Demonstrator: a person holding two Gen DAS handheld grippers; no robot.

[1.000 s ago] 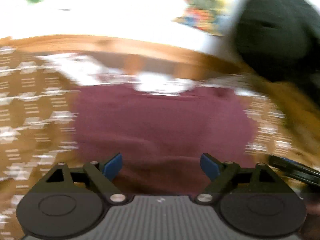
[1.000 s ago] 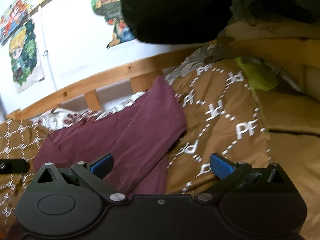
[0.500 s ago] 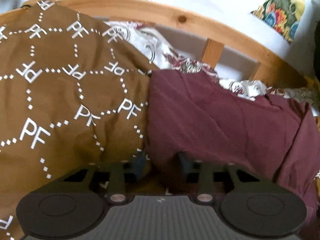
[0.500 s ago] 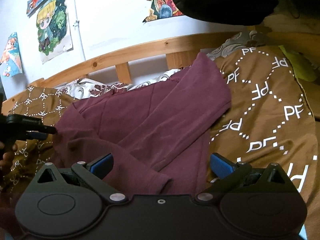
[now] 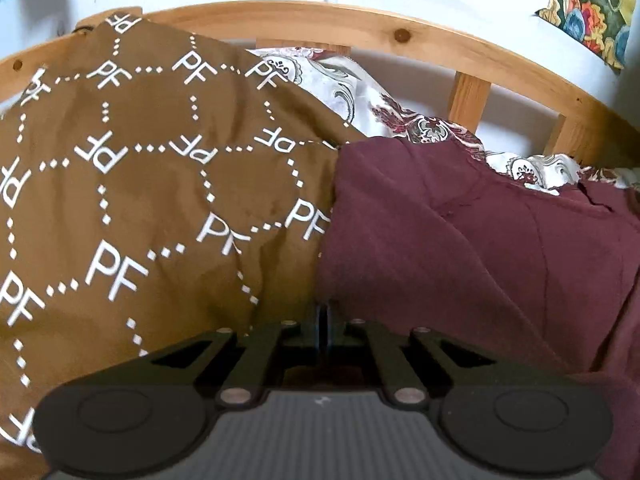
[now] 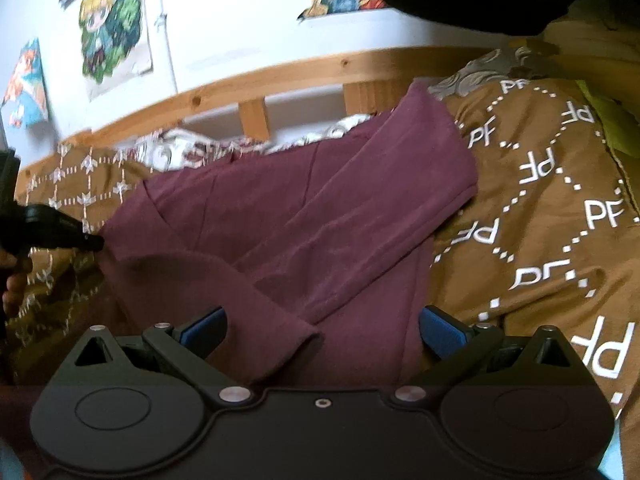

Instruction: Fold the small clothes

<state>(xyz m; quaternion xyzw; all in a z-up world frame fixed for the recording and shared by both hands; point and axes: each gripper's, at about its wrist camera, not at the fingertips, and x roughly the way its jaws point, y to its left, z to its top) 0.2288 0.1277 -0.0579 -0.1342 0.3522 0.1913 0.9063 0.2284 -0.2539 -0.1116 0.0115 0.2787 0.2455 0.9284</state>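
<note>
Two grippers we hold over a maroon garment (image 6: 304, 216) — left gripper (image 5: 323, 322) pinching its edge, right gripper (image 6: 320, 326) spread wide above it.

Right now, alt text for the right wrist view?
The open right tool hovers over a maroon garment spread on a brown PF-print quilt. At left, the left tool meets the garment's edge.

A home bedroom: a wooden bed frame (image 5: 360, 28) at the far side, a brown quilt (image 5: 140, 200) spread near, cartoon posters (image 6: 112, 28) on the white wall.
</note>
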